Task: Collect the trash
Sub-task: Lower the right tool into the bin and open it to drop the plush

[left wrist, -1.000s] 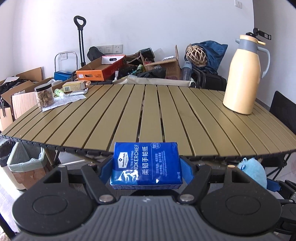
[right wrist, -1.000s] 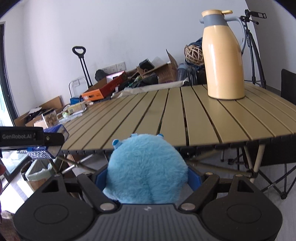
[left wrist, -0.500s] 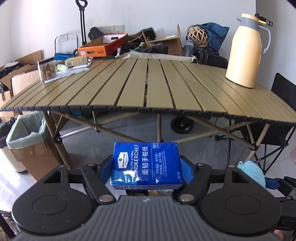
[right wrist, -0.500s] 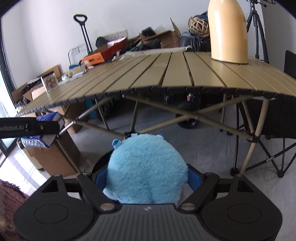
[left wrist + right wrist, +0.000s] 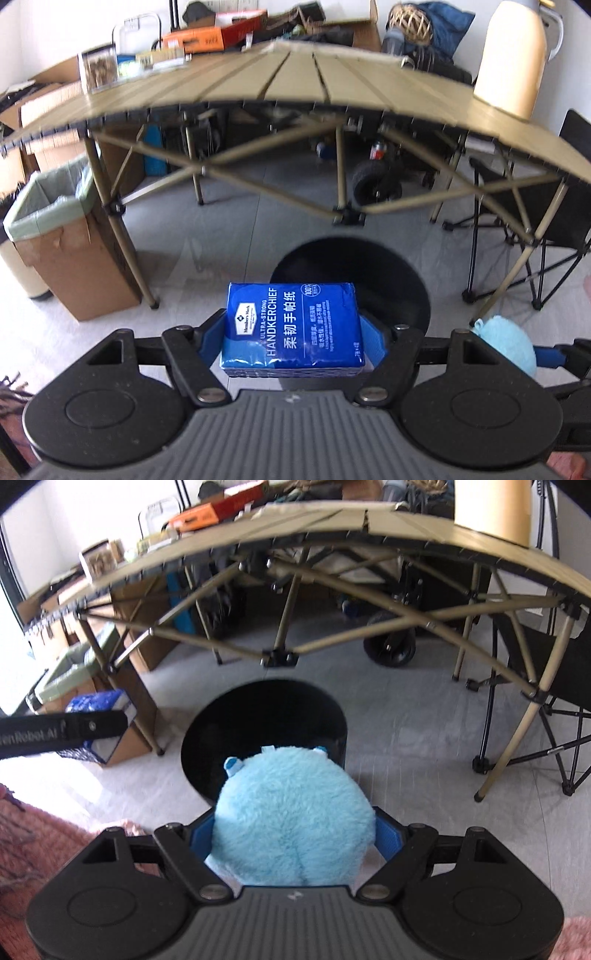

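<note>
Step in hand: both held items appear to be carried to the black round bin (image 5: 351,280) on the floor, on the near side of the slatted table (image 5: 295,77).
Left gripper (image 5: 291,332): closed on a blue tissue pack (image 5: 291,325), pinched at its left and right ends between the blue pads.
Tissue pack position: held above the near rim of the bin, partly covering the opening in the left wrist view.
Tissue pack orientation: printed face up toward the camera; its long axis runs left to right, across the fingers.
Right gripper (image 5: 293,830): closed around a fluffy light-blue plush ball (image 5: 293,819), squeezed from left and right.
Plush ball position: above the bin's near rim in the right wrist view; small tabs at its top point toward the far side.
Bin: dark inside; contents cannot be made out.
Other bin: a cardboard box lined with a pale green bag (image 5: 48,218) stands at the left, beside a table leg.
Next move, as a judgement: bring each item fully over the black opening, then open the fingers so it drops inside rather than catching the rim.
</note>
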